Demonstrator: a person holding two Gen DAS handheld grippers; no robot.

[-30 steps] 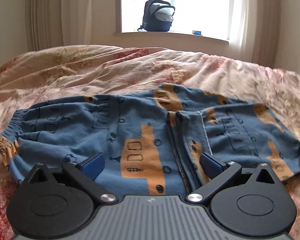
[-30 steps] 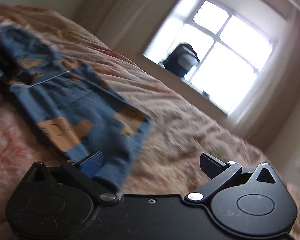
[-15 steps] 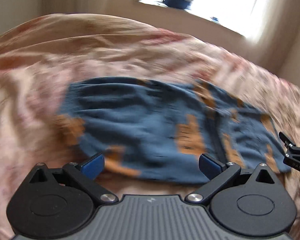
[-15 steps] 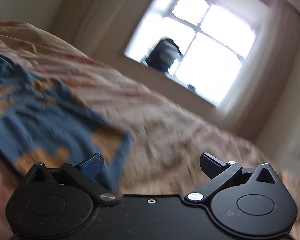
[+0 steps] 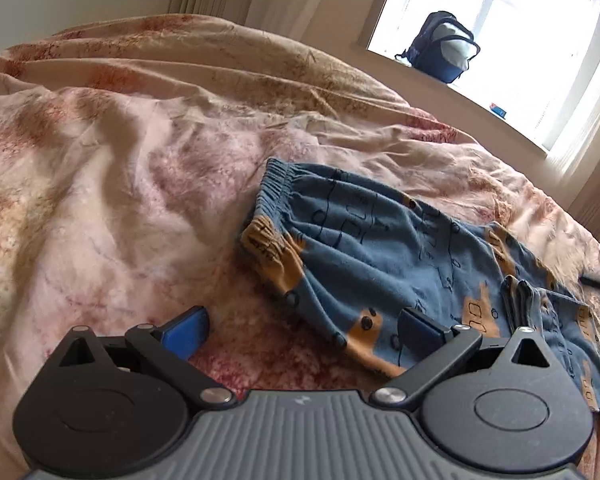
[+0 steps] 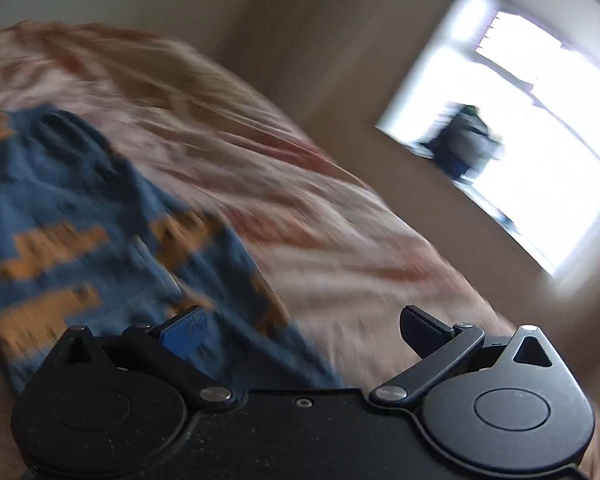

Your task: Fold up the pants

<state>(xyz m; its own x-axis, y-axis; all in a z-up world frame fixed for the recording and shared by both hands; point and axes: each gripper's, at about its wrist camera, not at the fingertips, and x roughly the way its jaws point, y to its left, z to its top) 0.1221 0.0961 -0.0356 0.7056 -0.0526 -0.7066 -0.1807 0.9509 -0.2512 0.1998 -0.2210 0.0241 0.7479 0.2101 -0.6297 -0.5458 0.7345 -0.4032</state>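
Blue pants (image 5: 384, 264) with orange patches lie folded over on the bedspread, their elastic waistband (image 5: 274, 184) at the left end. My left gripper (image 5: 302, 330) is open and empty, just in front of the pants' near left edge, its right finger over the fabric. My right gripper (image 6: 302, 330) is open and empty; the pants (image 6: 80, 240) show blurred at its left, under its left finger.
A pink and tan floral bedspread (image 5: 120, 152) covers the bed. A dark backpack (image 5: 440, 46) stands on the windowsill at the far wall, also blurred in the right wrist view (image 6: 464, 146). Curtains hang beside the window.
My left gripper has swung left, so the pants now sit to its right. My right gripper has turned and moved toward the pants' right end. Both stay open.
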